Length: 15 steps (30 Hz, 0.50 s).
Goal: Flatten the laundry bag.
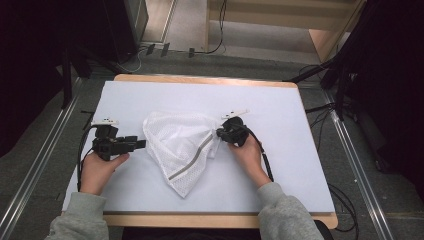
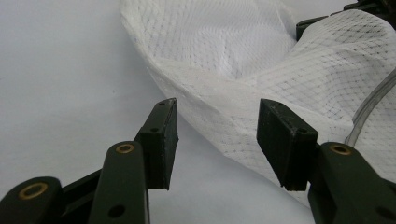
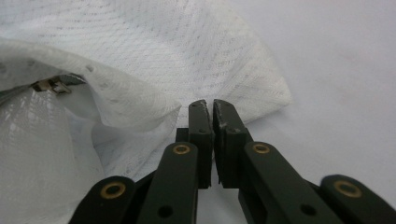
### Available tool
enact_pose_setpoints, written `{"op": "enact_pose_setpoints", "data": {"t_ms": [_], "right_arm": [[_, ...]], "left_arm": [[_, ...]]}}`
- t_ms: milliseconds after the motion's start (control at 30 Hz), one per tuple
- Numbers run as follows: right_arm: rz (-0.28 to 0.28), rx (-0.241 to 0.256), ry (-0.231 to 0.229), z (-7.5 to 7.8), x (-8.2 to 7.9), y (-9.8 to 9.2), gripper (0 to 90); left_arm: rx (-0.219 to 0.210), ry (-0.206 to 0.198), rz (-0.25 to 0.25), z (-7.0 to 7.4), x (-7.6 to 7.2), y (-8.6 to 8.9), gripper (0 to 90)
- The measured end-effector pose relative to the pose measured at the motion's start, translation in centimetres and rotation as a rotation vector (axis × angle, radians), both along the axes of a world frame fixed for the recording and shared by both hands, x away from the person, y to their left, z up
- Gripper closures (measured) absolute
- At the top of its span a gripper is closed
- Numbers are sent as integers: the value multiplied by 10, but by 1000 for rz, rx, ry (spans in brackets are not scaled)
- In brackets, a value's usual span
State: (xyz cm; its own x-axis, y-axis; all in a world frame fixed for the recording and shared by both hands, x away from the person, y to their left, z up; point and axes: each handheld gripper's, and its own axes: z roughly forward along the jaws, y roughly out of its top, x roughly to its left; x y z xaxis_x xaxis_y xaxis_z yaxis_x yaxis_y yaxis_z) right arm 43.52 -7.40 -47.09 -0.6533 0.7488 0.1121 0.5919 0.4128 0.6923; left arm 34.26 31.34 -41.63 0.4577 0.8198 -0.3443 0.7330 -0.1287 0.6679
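A white mesh bag (image 1: 182, 145) with a grey zipper strip (image 1: 192, 160) lies crumpled in the middle of the white-covered table (image 1: 280, 110). My left gripper (image 1: 142, 144) rests just left of the bag. In the left gripper view it (image 2: 218, 105) is open, its jaws on either side of the bag's hem (image 2: 233, 60) without touching it. My right gripper (image 1: 219, 133) is at the bag's right corner, which is drawn up to a point there. In the right gripper view its jaws (image 3: 209, 101) are pressed together against a raised fold of mesh (image 3: 140, 56). The metal zipper pull (image 3: 51, 85) lies to the left.
The table has a wooden edge (image 1: 220, 220) along the front. Cables (image 1: 267, 160) trail from both grippers. Dark stands (image 1: 345, 65) and floor cables surround the table. Bare white surface lies to either side of the bag.
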Motion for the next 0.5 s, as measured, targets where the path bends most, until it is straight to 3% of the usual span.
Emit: {"op": "enact_pose_setpoints", "data": {"t_ms": [67, 133, 233, 367, 500], "right_arm": [[-5, 10, 20, 1, 1, -1, 899], [-12, 27, 69, 5, 8, -8, 900], [-35, 46, 63, 10, 10, -17, 900], [-86, 91, 75, 19, 19, -44, 900], [-113, 92, 81, 19, 23, -57, 900]], "left_arm": [[0, -1, -1, 0, 0, 0, 492], [-4, -1, 3, 0, 0, 1, 492], [-9, -2, 3, 0, 0, 2, 492], [-3, 5, -8, -1, 1, -1, 492], [-3, 5, -11, -1, 1, -2, 491]]}}
